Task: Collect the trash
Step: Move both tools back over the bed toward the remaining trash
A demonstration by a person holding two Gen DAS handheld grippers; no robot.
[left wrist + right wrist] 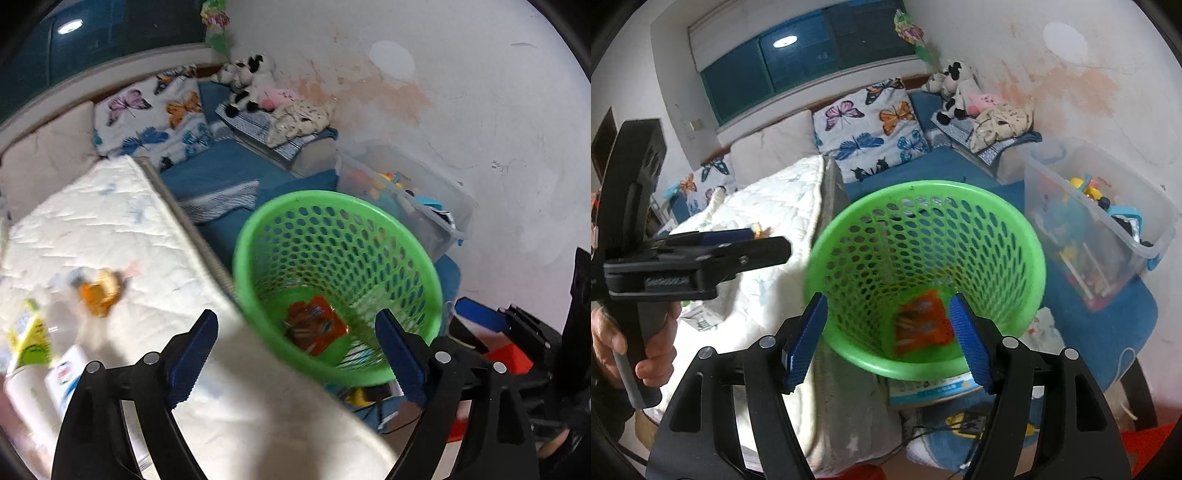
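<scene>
A green mesh basket [258,221] stands beside a white quilted mattress [110,221]. An orange wrapper [316,326] lies at its bottom, and it shows again [923,321] in the basket [923,192] from the right wrist. My left gripper [295,332] hovers over the basket's near rim, open and empty. My right gripper [886,314] is also open and empty above the basket. In the right wrist view, a hand [646,354] holds the left gripper [764,240] at the left. On the mattress lie a crumpled orange scrap [99,291], a yellow-green carton [29,336] and a white packet [62,373], all blurred.
A clear plastic bin [1108,221] full of toys stands to the right of the basket, against the stained wall. Butterfly pillows [875,125] and a plush cow [955,88] sit at the back. A printed booklet [934,391] and cables lie on the blue mat under the basket.
</scene>
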